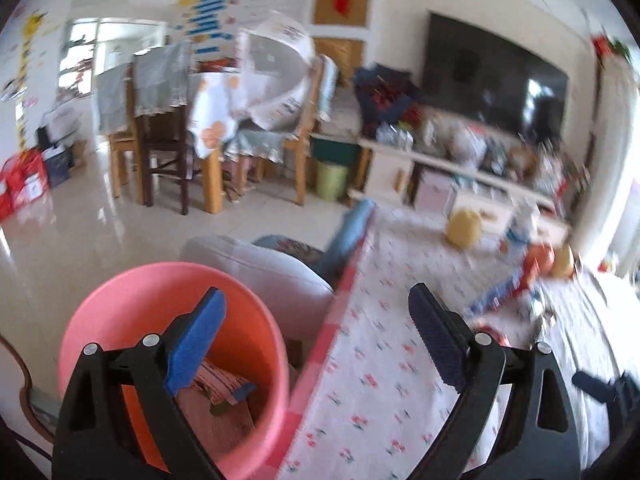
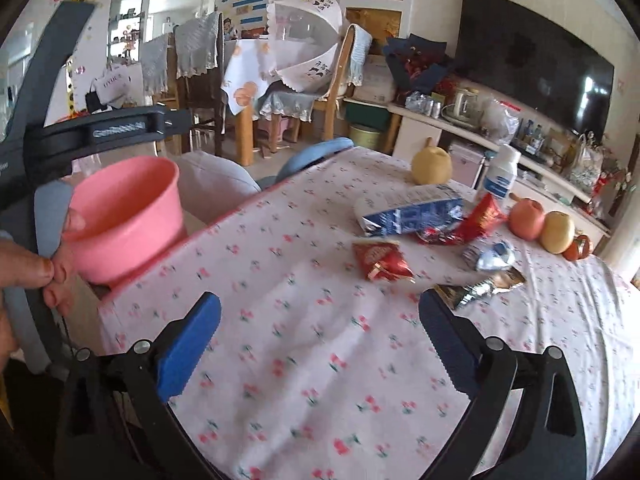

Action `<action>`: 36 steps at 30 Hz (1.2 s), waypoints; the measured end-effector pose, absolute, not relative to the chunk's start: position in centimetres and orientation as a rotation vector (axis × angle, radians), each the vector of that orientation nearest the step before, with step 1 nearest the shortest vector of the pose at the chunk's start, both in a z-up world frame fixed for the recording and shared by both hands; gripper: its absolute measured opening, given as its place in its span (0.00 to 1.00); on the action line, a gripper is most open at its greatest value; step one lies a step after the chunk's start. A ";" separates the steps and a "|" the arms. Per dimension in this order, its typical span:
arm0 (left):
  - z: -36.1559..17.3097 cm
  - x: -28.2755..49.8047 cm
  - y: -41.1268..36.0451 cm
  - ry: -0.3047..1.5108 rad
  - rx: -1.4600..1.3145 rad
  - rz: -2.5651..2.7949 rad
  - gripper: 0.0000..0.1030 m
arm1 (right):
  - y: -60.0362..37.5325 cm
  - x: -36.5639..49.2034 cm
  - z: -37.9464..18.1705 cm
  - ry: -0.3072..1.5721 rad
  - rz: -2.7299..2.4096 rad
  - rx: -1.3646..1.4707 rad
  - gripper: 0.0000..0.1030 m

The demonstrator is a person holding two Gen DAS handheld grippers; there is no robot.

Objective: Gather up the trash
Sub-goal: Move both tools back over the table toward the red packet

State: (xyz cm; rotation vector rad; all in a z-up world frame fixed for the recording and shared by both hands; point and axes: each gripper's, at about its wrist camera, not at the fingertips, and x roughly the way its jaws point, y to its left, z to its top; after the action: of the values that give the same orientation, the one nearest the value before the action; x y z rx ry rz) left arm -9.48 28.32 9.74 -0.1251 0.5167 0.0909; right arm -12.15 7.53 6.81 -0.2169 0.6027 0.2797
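1. My left gripper (image 1: 316, 312) has its jaws spread wide with nothing between them; one blue pad hangs over the pink bin (image 1: 120, 312), the other over the table's edge
2. That bin stands just beside the table (image 2: 320, 360), off its left edge, and there is crumpled reddish trash (image 1: 216, 396) already lying at its bottom
3. My right gripper (image 2: 320, 320) is also gaping and empty, pointed down over a bare stretch of the floral tablecloth
4. The trash left on the table sits beyond the right gripper: a red wrapper (image 2: 382, 260), a silver-and-brown wrapper (image 2: 480, 286) near the right fingertip, a crumpled blue-and-silver wrapper (image 2: 490, 256), a blue-and-white carton (image 2: 412, 212) lying flat, and another red wrapper (image 2: 476, 218) touching the carton
5. Fruit lies past the wrappers: a yellow pear (image 2: 432, 164), then a red apple (image 2: 528, 218) and a yellow apple (image 2: 558, 230) side by side
6. A white bottle (image 2: 502, 174) stands upright behind the carton
7. In the right view, the fingers of my left hand (image 2: 60, 260) wrap the left gripper's handle next to the bin
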 end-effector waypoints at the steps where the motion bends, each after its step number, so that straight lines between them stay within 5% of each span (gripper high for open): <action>1: 9.6 -9.5 27.7 0.532 -0.112 0.068 0.90 | 7.3 -12.4 6.6 0.598 0.270 -0.223 0.95; 36: 6.8 -9.0 12.5 0.632 0.068 -0.077 0.90 | -8.9 -13.3 6.9 0.670 0.159 0.045 0.95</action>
State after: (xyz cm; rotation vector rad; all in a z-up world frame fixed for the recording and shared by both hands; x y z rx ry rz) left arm -8.96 12.54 6.82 0.0678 0.6322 -0.0766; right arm -13.27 -8.88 6.88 0.0451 0.6700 0.1592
